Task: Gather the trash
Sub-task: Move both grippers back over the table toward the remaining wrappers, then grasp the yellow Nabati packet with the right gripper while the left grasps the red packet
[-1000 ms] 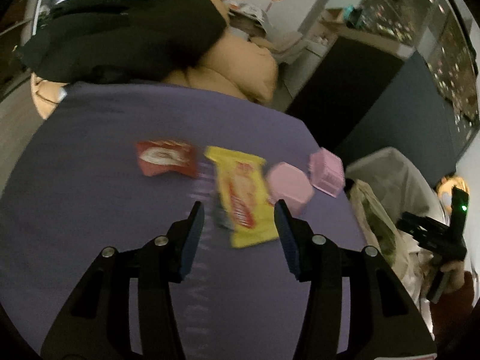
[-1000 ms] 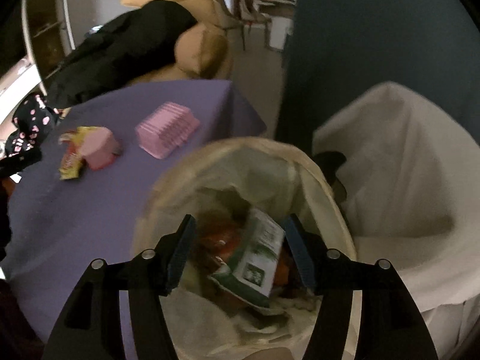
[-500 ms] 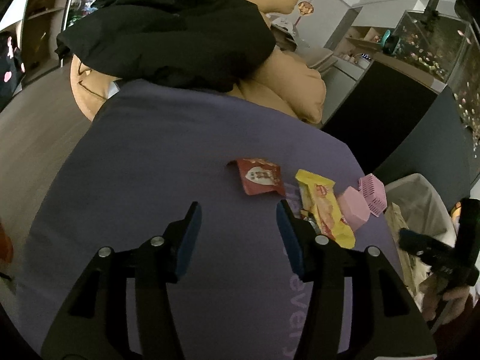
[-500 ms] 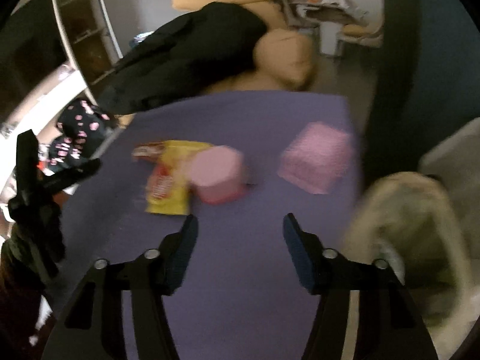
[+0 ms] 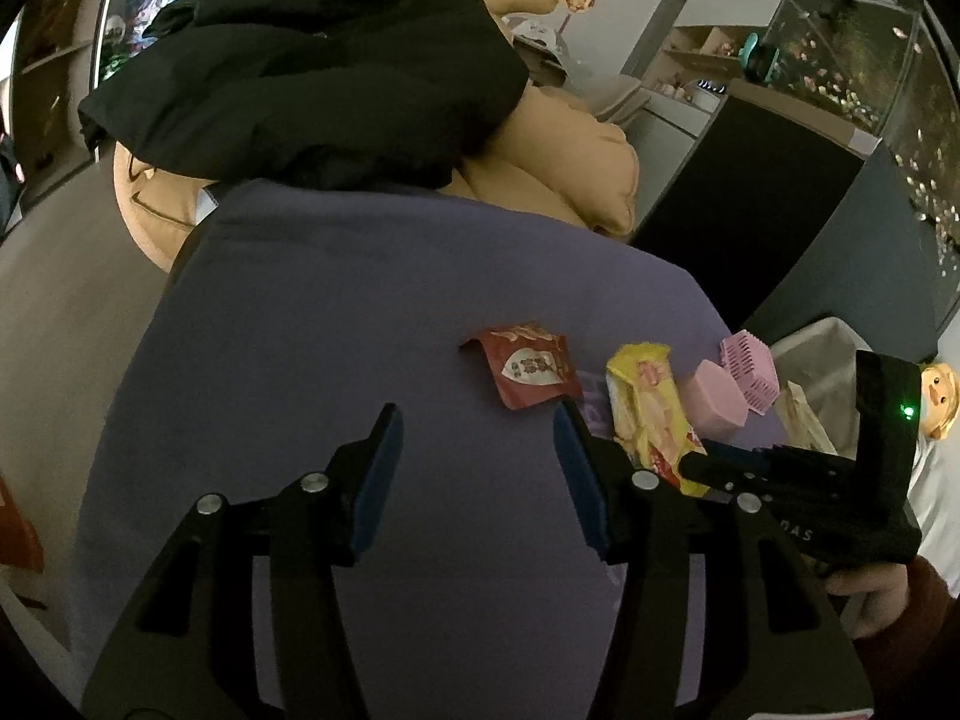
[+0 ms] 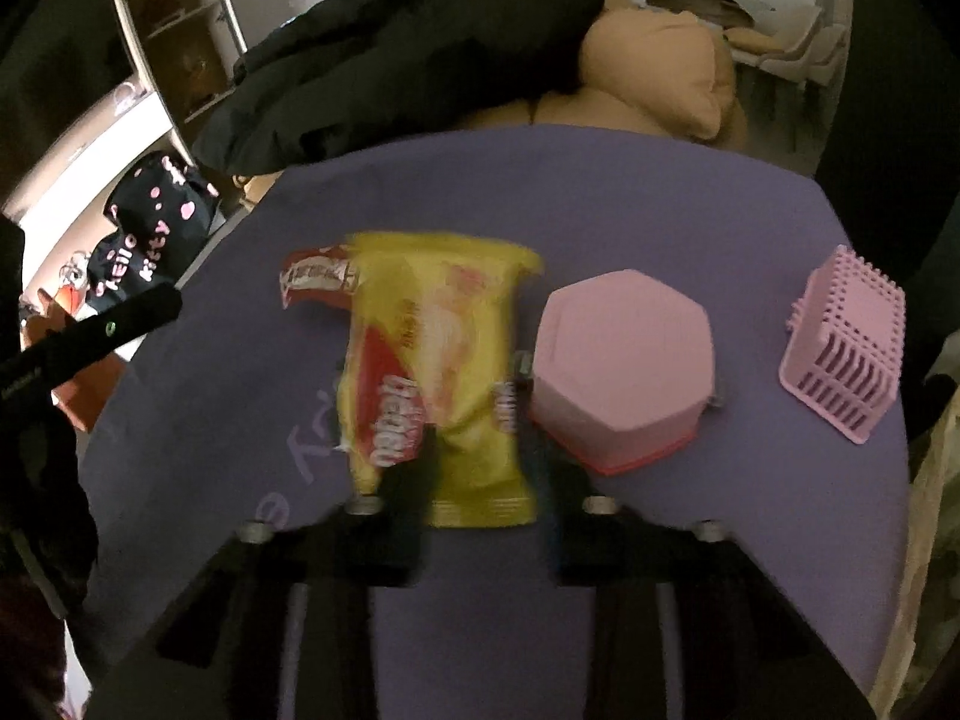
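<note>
A yellow snack packet [image 6: 441, 372] lies on the purple table [image 6: 660, 198], and it also shows in the left wrist view [image 5: 645, 414]. A red wrapper [image 5: 531, 369] lies just left of it; it peeks out behind the packet in the right wrist view [image 6: 315, 279]. My right gripper [image 6: 480, 480] is open, blurred, with its fingers on either side of the packet's near end. It shows from outside in the left wrist view [image 5: 798, 480]. My left gripper [image 5: 474, 468] is open and empty above bare table, left of the wrappers.
A pink hexagonal box [image 6: 624, 360] stands right of the packet, a pink slatted basket [image 6: 843, 354] further right. A lined trash bin [image 5: 810, 372] stands beyond the table's right edge. A black coat [image 5: 312, 78] on tan cushions lies behind the table.
My right gripper has swung from over the trash bin to the table and down to the yellow packet. My left gripper has drawn back and left, away from the packet.
</note>
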`<state>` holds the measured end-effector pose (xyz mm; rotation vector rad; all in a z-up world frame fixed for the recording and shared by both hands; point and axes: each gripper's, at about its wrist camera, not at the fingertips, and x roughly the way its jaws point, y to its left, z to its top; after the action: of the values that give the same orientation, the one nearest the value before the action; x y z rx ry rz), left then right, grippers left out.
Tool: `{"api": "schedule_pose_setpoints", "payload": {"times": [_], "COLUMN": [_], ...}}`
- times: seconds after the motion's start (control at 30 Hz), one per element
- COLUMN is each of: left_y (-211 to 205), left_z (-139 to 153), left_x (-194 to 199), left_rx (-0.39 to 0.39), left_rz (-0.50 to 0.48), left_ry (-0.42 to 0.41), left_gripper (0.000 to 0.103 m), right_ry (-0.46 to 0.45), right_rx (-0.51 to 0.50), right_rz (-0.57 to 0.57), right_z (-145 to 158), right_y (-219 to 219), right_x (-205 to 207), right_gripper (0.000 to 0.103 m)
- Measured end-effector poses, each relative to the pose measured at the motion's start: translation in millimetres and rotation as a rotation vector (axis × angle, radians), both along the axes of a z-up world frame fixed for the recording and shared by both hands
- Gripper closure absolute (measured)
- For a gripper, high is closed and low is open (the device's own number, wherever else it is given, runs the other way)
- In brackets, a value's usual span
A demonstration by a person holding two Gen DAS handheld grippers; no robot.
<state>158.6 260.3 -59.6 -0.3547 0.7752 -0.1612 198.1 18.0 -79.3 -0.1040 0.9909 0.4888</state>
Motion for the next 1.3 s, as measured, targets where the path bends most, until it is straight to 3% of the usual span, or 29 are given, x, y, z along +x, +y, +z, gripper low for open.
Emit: {"api": "schedule_pose_setpoints", "payload": {"times": [0.27, 0.67, 0.93, 1.07, 1.13, 1.2, 1.3], "left_y": [3.7, -13.0, -22.2, -37.5, -46.2, -55.0, -66.8], "left_z": [2.0, 6.4, -8.7, -22.9, -27.9, -30.3, -31.5], "left_x": [4.4, 49.1, 97.9, 98.0, 93.0, 87.6, 78.8], "left_rx": [-0.039, -0.029, -0.028, 0.002, 0.033, 0.076, 0.130], "left_rz": [-0.004, -0.113, -0.102, -0.142, -0.165, -0.185, -0.204], "left_ry": [-0.005, -0.059, 0.037, 0.080, 0.094, 0.106, 0.120], "left_gripper": [0.053, 0.053, 0.053, 0.053, 0.053, 0.053, 0.053], "right_ry": [0.013, -0.017, -0.025, -0.038, -0.048, -0.051, -0.038], "right_rx": [0.002, 0.002, 0.030, 0.018, 0.008, 0.029, 0.049], "right_rz": [0.008, -0.092, -0.127, -0.077, -0.054, -0.016, 0.015], "right_z": [11.4, 16.7, 18.4, 19.6, 19.7, 19.4, 18.2], "right_y": [-35.2, -98.7, -122.4, -116.9, -113.2, -109.5, -104.4], "right_x": [-17.9, -56.2, -57.9, -62.0, -64.6, -67.9, -69.8], "right_gripper": [0.091, 0.091, 0.091, 0.090, 0.087, 0.063, 0.059]}}
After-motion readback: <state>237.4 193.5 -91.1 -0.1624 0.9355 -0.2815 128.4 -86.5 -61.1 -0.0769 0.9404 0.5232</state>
